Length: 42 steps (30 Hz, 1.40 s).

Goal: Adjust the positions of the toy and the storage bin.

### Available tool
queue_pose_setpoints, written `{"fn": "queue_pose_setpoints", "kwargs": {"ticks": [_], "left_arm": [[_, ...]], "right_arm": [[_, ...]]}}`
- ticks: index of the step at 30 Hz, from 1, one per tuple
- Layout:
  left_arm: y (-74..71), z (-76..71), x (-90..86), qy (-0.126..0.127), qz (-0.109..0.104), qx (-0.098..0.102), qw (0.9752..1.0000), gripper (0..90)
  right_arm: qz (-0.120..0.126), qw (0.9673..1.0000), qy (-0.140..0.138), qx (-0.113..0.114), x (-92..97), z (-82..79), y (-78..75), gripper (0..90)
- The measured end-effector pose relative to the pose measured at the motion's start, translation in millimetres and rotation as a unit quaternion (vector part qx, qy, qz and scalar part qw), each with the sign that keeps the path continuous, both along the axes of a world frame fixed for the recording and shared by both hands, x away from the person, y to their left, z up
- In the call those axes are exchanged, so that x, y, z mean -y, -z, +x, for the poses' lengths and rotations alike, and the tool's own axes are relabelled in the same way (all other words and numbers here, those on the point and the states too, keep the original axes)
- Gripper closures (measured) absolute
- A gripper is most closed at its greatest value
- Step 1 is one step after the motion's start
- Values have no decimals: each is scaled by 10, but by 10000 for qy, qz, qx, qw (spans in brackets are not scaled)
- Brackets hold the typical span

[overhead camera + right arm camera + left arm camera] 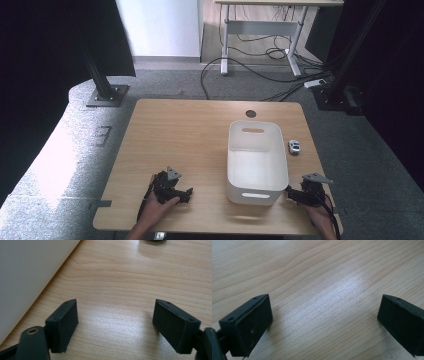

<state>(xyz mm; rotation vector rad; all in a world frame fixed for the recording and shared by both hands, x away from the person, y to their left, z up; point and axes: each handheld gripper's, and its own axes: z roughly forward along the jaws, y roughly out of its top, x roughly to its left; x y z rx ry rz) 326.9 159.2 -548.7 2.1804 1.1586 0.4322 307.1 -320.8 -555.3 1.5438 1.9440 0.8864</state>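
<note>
Resting near the bin's [257, 165] right near corner, the right gripper [292, 195] is held released; the car [294, 147] lies farther off.

We see: table [200, 135] – light wood, smooth, a bit shiny | box [256, 165] – white plastic, smooth | right gripper [115, 322] and left gripper [324, 322] – black, matt

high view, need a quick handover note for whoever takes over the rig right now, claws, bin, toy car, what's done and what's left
Left claw: open, empty, low over the table's near left part.
Right claw: open, empty, at the near right corner of the white bin.
Toy car: on the table just right of the bin, untouched.
Bin: upright, looks empty.
Done: nothing moved yet.
Left: probably pick up the car with the right claw and drop it in the bin.
</note>
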Motion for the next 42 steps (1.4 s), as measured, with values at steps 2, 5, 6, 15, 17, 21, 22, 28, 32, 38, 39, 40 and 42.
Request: {"fn": "queue_pose_setpoints", "kwargs": {"ticks": [2, 5, 6, 15, 17, 21, 22, 28, 32, 38, 39, 40, 42], "left_arm": [[0, 0, 0, -1, -1, 0, 10000, 0], [0, 0, 0, -2, 0, 0, 10000, 0], [0, -1, 1, -4, 1, 1, 10000, 0], [0, -3, 0, -7, 0, 1, 10000, 0], [0, -3, 0, -9, 2, 1, 10000, 0], [0, -1, 1, 7, 1, -1, 10000, 0], [0, 1, 2, 17, -2, -2, 10000, 0], [0, -3, 3, 17, 0, 1, 10000, 0], [0, -3, 2, 13, 0, -1, 10000, 0], [0, 0, 5, 20, -4, -1, 10000, 0], [0, 0, 5, 20, -4, -1, 10000, 0], [0, 0, 5, 20, -3, 0, 10000, 0], [0, -1, 5, 20, -3, 2, 10000, 0]], "right_arm": [[0, 10000, -2, -2, -2, 1, 1, 195], [3, 10000, -14, -3, 1, 1, 0, 195], [-2, 10000, -25, -4, 2, 1, 0, 195], [-6, 10000, -62, -8, 3, 32, 1, 192], [-8, 10000, -54, -7, 2, 31, 1, 191], [-12, 10000, -9, -17, 3, 35, 1, 180], [-7, 10000, 17, -17, 1, 36, 2, 178], [6, 10000, 92, -29, -7, 54, 1, 171], [27, 9999, 140, -26, -14, 75, 0, 172], [204, 9995, 200, 94, 24, 38, -89, 174], [204, 9995, 200, 94, 24, 38, -89, 174], [289, 9992, 210, 184, 35, 21, -159, 175], [346, 9989, 191, 258, 36, 4, -223, 175]]}}
